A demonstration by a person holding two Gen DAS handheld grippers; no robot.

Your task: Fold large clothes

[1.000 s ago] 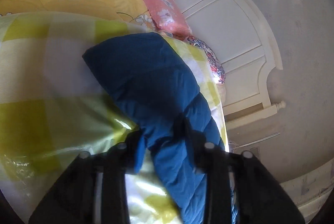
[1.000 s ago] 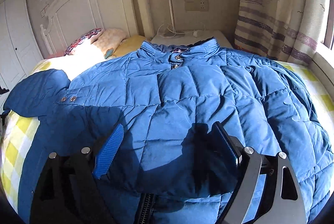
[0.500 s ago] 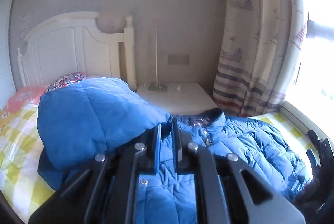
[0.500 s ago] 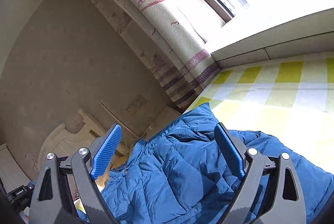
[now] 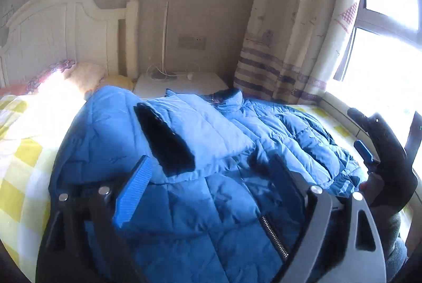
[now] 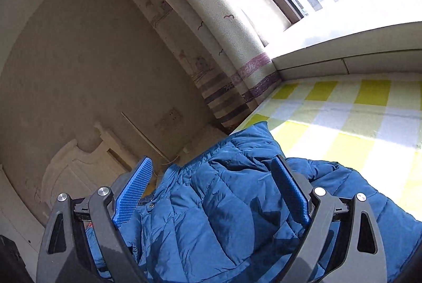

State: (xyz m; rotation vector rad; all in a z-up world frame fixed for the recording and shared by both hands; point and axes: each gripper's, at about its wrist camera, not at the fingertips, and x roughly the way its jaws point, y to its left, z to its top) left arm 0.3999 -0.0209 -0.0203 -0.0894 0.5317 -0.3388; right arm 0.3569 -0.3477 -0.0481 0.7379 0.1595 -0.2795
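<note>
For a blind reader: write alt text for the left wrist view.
A blue puffer jacket lies on a yellow-checked bedsheet, one sleeve folded across its front. The left gripper hovers over it, jaws opening, gripping nothing.

text: none legible — labels: none — signs: none

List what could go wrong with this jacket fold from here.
1. The folded-over sleeve lies loose on the puffy blue jacket, and the left gripper is opening with nothing pinched between its pads; the padding may spring the sleeve back.
2. The right gripper hovers open over the other side of the jacket; it may grab only the top layer there and bunch the fabric.
3. The open zipper could snag.
</note>
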